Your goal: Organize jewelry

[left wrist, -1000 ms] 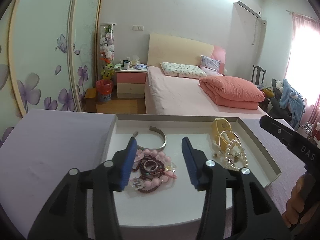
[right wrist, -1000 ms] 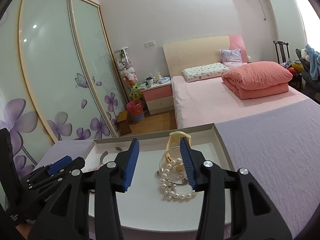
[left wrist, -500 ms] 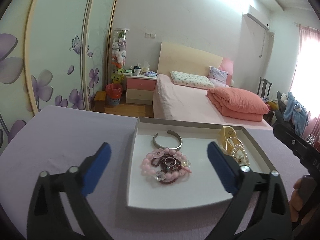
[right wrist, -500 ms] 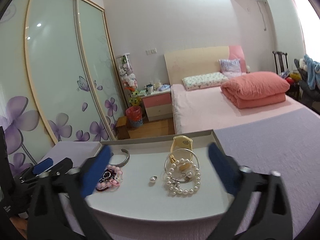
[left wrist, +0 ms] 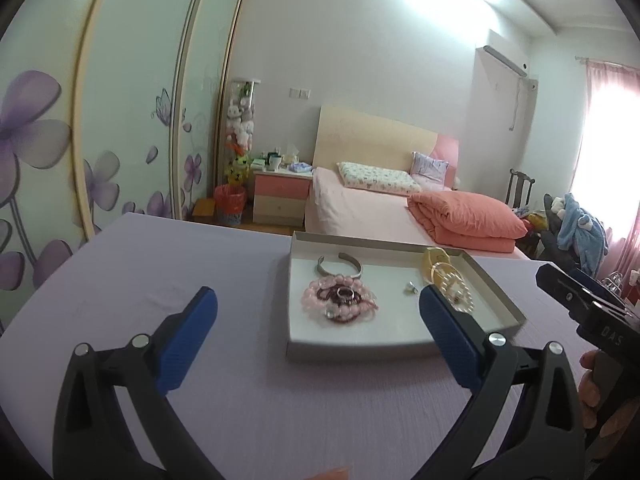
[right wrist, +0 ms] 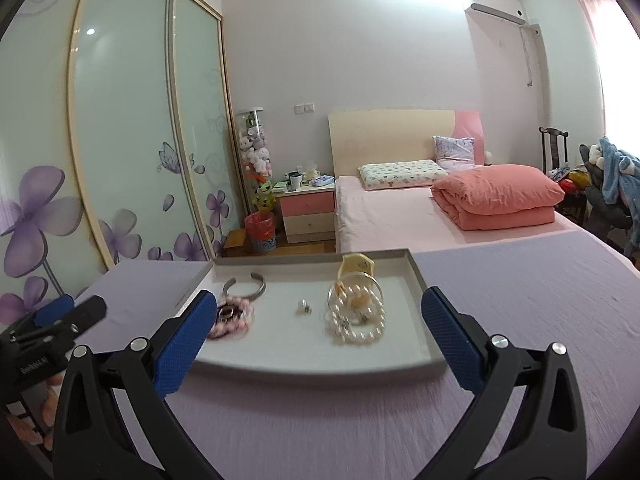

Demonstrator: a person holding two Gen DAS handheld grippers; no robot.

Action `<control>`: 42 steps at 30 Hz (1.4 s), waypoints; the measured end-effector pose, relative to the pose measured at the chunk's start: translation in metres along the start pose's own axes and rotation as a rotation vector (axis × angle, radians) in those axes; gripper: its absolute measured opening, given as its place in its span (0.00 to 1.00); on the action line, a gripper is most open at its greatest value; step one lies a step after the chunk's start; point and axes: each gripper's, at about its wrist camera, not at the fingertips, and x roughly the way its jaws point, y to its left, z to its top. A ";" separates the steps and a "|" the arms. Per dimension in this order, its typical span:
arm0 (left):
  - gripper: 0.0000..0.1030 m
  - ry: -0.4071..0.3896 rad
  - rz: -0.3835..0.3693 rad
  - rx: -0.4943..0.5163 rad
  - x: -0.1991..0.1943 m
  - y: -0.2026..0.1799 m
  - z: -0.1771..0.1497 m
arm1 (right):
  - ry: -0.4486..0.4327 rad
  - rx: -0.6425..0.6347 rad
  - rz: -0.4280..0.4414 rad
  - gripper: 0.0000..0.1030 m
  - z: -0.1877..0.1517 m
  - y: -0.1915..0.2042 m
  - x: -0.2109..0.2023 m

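Lilac cloth covers the table [left wrist: 248, 400] in a bedroom, and on it sits a shallow white tray [right wrist: 416, 280] holding the jewelry. Both the left gripper [left wrist: 318, 332] and right gripper [right wrist: 318, 332] hover short of the tray, fingers spread wide with nothing between them. A stiff metal cuff [left wrist: 340, 266] would take a pinch across its band. The pink bead bracelets [left wrist: 340, 304] and pearl strand [right wrist: 356, 320] are light, floppy and prone to rolling. A tiny piece [right wrist: 303, 306], perhaps an earring, looks hardest to grasp.

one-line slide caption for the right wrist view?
Open right tongs hover before a white tray holding pearl bracelet, silver cuff and pink beads.
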 end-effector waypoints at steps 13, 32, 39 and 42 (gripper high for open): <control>0.96 -0.096 0.020 0.059 -0.084 -0.017 -0.043 | -0.031 -0.022 -0.040 0.98 -0.038 0.002 -0.071; 0.96 -0.096 0.009 0.020 -0.114 -0.018 -0.066 | -0.076 -0.020 -0.067 0.98 -0.060 -0.002 -0.101; 0.96 -0.109 0.001 0.021 -0.119 -0.022 -0.064 | -0.080 -0.020 -0.064 0.98 -0.059 -0.003 -0.103; 0.96 -0.112 0.000 0.017 -0.120 -0.023 -0.063 | -0.082 -0.021 -0.065 0.98 -0.059 -0.003 -0.104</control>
